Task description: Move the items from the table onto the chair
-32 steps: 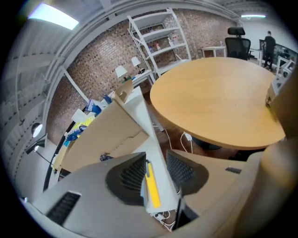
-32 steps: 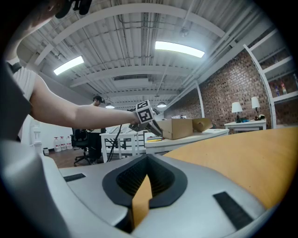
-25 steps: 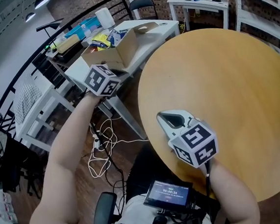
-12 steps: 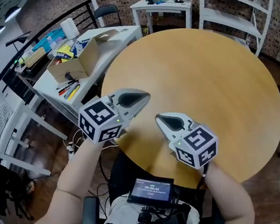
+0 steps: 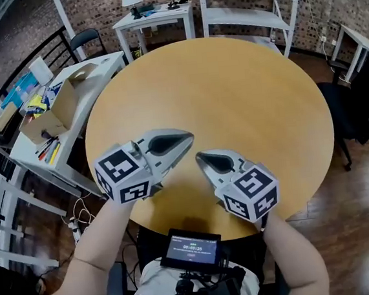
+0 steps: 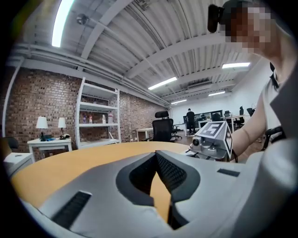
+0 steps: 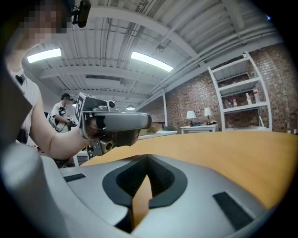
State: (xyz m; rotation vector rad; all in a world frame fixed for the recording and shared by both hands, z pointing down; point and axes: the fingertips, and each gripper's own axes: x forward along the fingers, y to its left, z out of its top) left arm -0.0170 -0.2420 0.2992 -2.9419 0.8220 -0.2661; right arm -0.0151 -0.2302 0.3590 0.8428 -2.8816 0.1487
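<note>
Left hand-held gripper (image 5: 189, 138), right hand-held gripper (image 5: 199, 158): both closed, empty.

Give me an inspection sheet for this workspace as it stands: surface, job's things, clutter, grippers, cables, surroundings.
Surface: round wooden table, top bare in the head view.
Job's things: nothing seen on the table; a black chair stands to its right.
Clutter: cardboard box and pens on the white desk at left.
Grippers: left gripper and right gripper over the near table edge, jaws together, nothing between them.
Cables: loose cables on the floor by the white desk.
Surroundings: white shelving, small table with lamps, brick wall.
</note>
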